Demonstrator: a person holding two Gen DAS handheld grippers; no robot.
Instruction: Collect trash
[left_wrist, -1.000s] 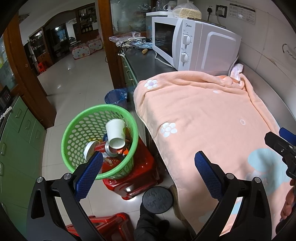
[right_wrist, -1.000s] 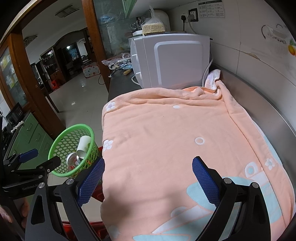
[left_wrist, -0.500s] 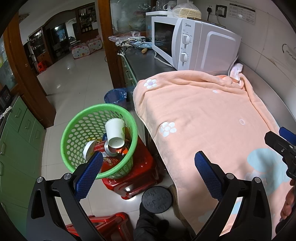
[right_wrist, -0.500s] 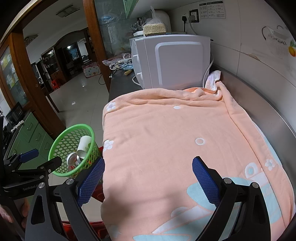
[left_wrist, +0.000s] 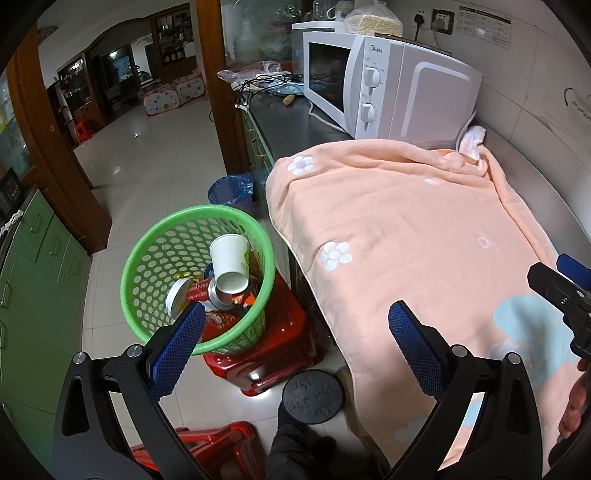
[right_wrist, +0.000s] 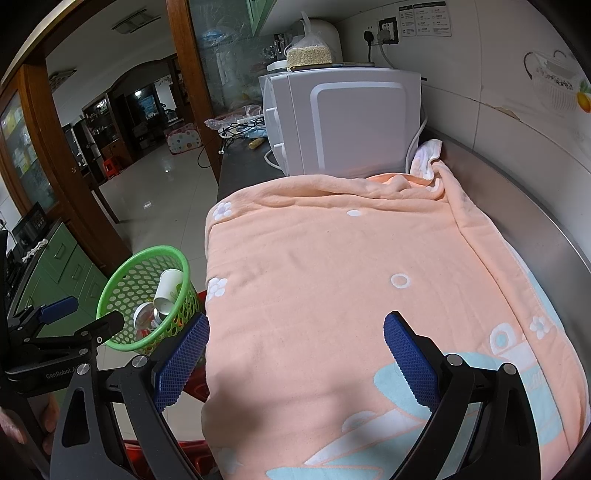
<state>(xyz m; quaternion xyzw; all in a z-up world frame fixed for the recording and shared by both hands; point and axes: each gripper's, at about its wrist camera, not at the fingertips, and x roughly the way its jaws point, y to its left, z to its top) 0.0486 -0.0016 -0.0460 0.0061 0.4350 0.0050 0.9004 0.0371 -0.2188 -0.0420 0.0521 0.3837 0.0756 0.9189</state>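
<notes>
The left gripper (left_wrist: 295, 347) hangs in the air off the front edge of the counter (left_wrist: 291, 125), tipped downward toward the floor, its two blue-padded fingers (left_wrist: 177, 347) spread wide with nothing between them. Below its left finger stands a green basket (left_wrist: 147, 254), set on a red stool (left_wrist: 273, 354) on the floor just beside the counter's front edge. The trash lies inside the basket: a white paper cup (left_wrist: 229, 262) leaning on its side with its open mouth toward the camera, a red can (left_wrist: 199, 291) under it, and a round white lid (left_wrist: 175, 297) against the left wall; other scraps beneath are too jumbled to tell apart. Behind the basket, near the counter's front edge, sits a bin with a blue bag (left_wrist: 231, 190). To the right, a peach towel (left_wrist: 406, 229) with white flowers covers the near part of the counter and hangs over its front edge. At the towel's far edge stands a white microwave (left_wrist: 388, 92) against the wall. The right gripper (right_wrist: 295, 362) is held above the near end of the towel, pointing along the counter toward the microwave, its blue fingers (right_wrist: 410, 358) likewise spread apart and holding nothing. A hand (right_wrist: 22, 421) grips the left tool's handle at the lower left of the right wrist view.
</notes>
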